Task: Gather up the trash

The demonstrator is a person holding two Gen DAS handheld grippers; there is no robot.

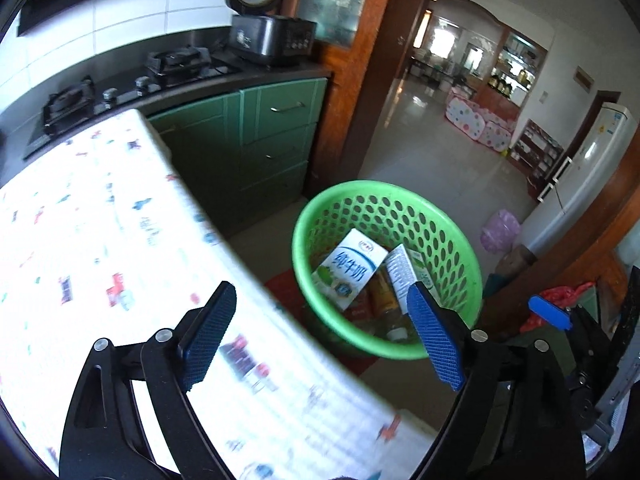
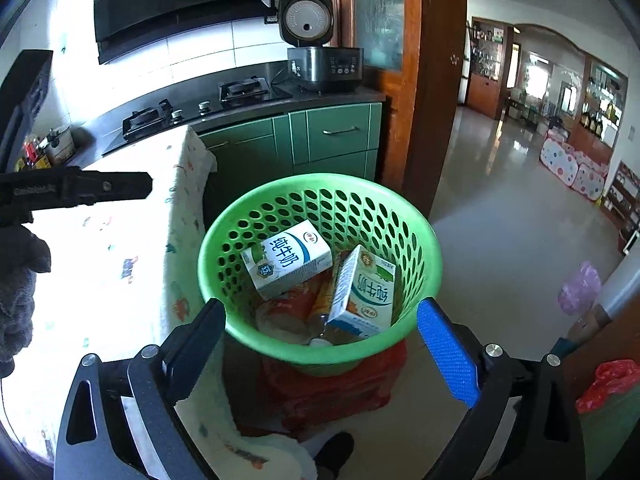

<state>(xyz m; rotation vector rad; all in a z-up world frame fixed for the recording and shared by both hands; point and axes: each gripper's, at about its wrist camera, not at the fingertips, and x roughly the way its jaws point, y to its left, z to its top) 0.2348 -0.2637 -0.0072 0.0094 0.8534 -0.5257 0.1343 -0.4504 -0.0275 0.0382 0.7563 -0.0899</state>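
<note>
I see both grippers gaping wide, nothing held. Right gripper [image 2: 320, 344] hangs directly above green basket [image 2: 430, 248], near rim between its fingers; left gripper [image 1: 320, 332] sits over table edge [image 1: 224, 240], basket ahead-right. Inside: two milk cartons [image 2: 286, 258] leaning, long axes tilted (bottle beneath). No trash visible on tablecloth. Open floor right of basket.

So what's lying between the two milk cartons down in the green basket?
Right wrist view: an orange-labelled bottle and an orange-red wrapper lie between the milk cartons in the basket.
</note>
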